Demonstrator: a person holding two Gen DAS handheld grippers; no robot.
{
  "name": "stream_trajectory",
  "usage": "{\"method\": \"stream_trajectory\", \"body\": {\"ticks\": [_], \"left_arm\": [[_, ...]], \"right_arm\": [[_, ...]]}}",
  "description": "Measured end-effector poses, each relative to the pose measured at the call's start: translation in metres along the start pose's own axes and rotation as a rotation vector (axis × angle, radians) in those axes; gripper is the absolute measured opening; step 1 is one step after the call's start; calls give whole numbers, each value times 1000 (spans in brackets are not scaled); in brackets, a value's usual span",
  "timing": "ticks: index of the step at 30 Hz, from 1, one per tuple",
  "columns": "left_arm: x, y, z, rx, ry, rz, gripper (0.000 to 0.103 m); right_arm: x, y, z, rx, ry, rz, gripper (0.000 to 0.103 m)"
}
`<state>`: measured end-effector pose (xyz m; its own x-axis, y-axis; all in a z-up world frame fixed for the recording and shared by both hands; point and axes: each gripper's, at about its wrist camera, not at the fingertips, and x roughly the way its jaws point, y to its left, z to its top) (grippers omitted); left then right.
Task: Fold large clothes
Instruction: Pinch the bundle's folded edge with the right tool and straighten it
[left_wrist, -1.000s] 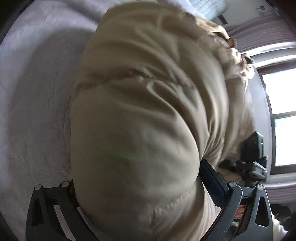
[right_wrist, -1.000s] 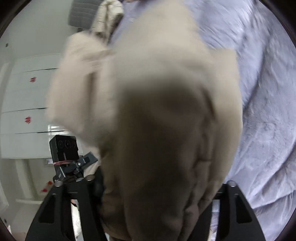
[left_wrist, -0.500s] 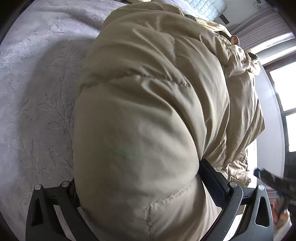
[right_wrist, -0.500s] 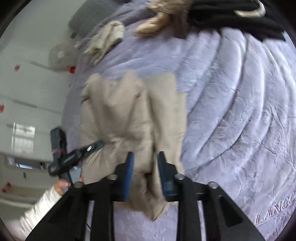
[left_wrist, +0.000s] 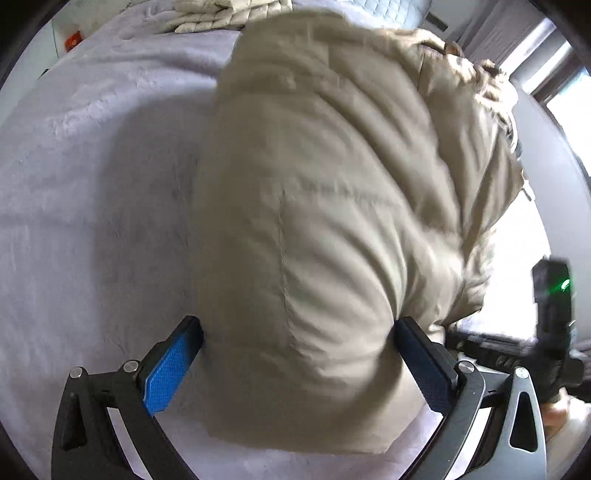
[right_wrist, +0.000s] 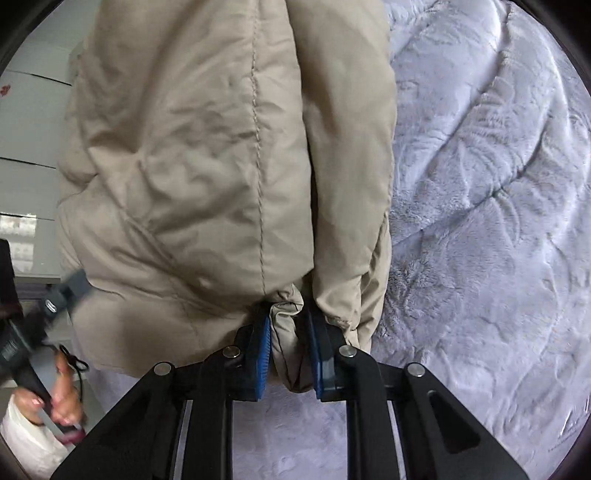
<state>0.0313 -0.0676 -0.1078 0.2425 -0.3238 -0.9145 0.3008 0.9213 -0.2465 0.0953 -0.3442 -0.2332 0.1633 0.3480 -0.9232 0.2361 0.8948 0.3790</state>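
Puffy beige jacket (right_wrist: 207, 147) hangs over grey bed blanket (right_wrist: 480, 221). Right hand-held gripper (right_wrist: 290, 354) pinches small bunch of hem. Left hand-held gripper (left_wrist: 295, 369) wide apart, jacket between fingers, not squeezed. Tiny pinch, heavy coat: might slip, fold flops crooked.

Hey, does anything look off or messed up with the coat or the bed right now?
Nothing looks damaged or spilled. The coat is bunched rather than flat. The right claw pinches a small fold of it; the left claw stands wide around a thick puffy part. The blanket is only creased.
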Motion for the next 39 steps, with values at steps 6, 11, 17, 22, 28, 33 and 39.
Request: {"method": "stream_trajectory", "body": {"ticks": [6,11,17,22,28,33,39], "left_arm": [[2,-1,-5,4,1,42,103],[-2,-6,-6,-1,5,53,103],[-8,-6,-17,-10,13,56,103],[-11,-9,-17,-7,20,67,103],[-30,-16,-21,-5,-1,67,103],[-42,-17,-26,-3,1,74,103],[-57,-15,-30,-9,-18,72,103]], "right_arm": [[-2,2,4,7,12,-28,19],[-24,16,-6,-15,11,-69,22],[-47,18,-17,-13,3,-78,22],[-72,13,-24,3,4,-80,22],[-84,22,-25,2,0,-81,22],[-84,21,-28,17,-21,-81,22],[-100,26,-23,4,-117,-62,22]]}}
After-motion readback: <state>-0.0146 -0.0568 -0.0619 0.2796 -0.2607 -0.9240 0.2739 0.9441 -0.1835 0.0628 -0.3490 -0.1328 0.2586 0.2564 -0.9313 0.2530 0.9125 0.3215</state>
